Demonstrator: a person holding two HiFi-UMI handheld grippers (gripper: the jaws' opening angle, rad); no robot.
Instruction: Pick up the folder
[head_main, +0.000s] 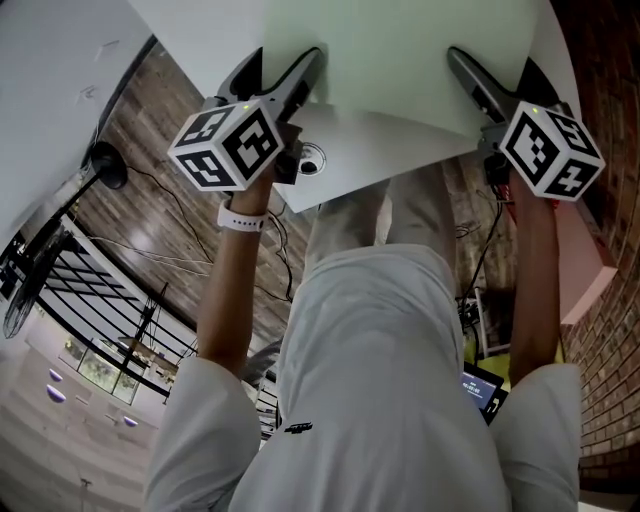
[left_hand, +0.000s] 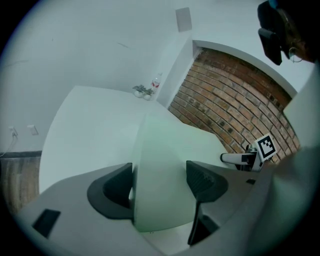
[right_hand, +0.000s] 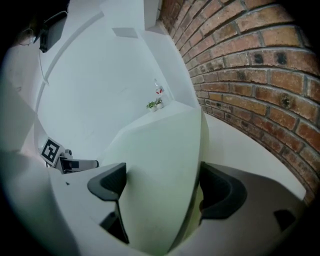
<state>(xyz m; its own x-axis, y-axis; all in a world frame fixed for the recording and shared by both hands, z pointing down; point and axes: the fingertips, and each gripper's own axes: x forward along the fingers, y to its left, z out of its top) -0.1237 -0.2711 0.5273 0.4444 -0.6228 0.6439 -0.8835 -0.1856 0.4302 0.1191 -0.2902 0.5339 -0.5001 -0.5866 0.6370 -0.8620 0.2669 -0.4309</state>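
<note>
Left gripper (left_hand: 160, 174): dark matte jaws with ribbed pads, set wide. The folder (left_hand: 165, 165) lies between them, and the pads aren't seen pressing it. The folder is pale green, smooth and thin, with straight edges and a blunt corner. It rests at the near edge of the white matte table (left_hand: 80, 135) and reaches from one gripper to the other.

Right gripper (right_hand: 161, 182): same dark jaws, spread wide. The folder's other near corner sits between them, its layered edge just beside the right-hand pad. A rough red brick wall (right_hand: 250, 65) stands to the right.

Print: black-and-white square patterns on the marker cubes (head_main: 225, 145). A small dark logo on the shirt (head_main: 370, 380) and the text on a lit screen (head_main: 482, 388) are too small to read.

Only the head view shows the white shirt, a white wristband (head_main: 243, 217) and the wood-plank floor (head_main: 150, 210). Only the gripper views show a clear bottle (left_hand: 156, 81) and a small plant (left_hand: 142, 91) at the table's far corner. Each gripper view also catches the other gripper across the folder.
</note>
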